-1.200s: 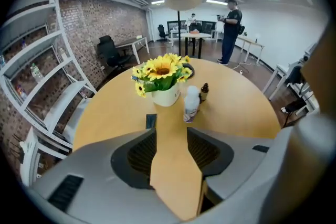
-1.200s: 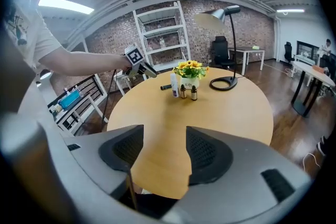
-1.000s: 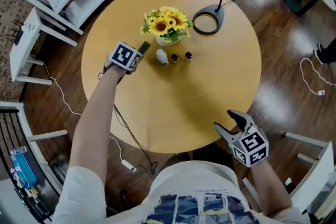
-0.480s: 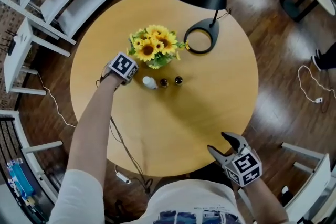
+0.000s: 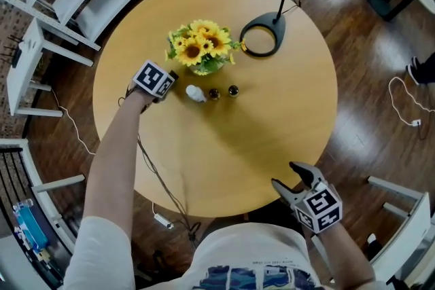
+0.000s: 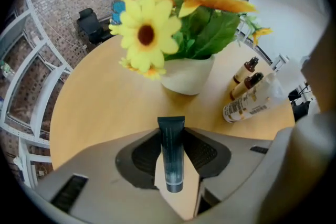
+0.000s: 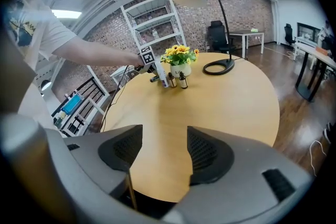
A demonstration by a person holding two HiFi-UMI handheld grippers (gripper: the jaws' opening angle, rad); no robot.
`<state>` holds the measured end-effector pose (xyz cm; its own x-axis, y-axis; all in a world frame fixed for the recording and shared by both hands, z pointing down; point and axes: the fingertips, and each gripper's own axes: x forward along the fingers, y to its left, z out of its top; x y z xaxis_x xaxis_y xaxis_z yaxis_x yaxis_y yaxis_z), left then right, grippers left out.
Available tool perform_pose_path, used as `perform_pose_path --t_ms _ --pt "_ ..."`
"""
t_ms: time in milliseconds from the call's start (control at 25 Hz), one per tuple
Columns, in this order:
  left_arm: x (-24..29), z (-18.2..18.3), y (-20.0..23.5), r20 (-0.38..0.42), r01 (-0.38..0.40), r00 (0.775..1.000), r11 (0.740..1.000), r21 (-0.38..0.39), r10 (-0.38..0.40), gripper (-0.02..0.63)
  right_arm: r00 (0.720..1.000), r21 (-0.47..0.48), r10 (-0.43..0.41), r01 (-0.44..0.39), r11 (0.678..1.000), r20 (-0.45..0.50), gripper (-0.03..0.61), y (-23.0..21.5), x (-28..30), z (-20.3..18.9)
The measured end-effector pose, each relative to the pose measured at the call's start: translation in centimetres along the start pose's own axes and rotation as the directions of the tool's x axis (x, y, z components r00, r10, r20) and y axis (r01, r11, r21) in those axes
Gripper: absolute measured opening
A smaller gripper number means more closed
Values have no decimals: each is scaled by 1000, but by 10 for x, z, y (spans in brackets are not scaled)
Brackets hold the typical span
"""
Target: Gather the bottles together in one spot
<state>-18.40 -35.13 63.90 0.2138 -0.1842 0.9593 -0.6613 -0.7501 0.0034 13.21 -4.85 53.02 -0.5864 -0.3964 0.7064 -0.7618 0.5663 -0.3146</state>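
No wording can be read anywhere. Fine print is seen on the label of the white bottle (image 6: 251,106) just right of the flower pot (image 6: 187,77), but it is too small to be made out.

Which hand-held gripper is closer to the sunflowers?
Left. The left hand-held gripper sits beside the sunflowers, jaws just closing on a dark tube; the right hand-held gripper hangs open at the table's near edge.
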Motion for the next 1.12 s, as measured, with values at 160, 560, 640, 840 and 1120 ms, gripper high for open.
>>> perform_pose_path --t_ms 160,560,640,840,1120 --pt "-30 3 -3 126 -2 992 1000 -14 4 145 1000 -10 9 -9 1000 1 287 10 1 -4" --pt "-99 6 -29 527 50 846 970 -237 85 144 1000 -42 21 -20 999 23 287 47 -2 -7" --pt "-106 2 -37 567 31 813 962 -272 134 144 999 -47 21 -19 999 24 287 54 -4 -9" --pt "-112 -5 -51 630 -17 731 930 -368 263 144 1000 -54 19 -18 998 21 287 68 -9 -18" --pt "-106 5 -66 686 -4 611 867 -497 396 144 1000 -52 8 -8 999 -13 287 79 -17 -38"
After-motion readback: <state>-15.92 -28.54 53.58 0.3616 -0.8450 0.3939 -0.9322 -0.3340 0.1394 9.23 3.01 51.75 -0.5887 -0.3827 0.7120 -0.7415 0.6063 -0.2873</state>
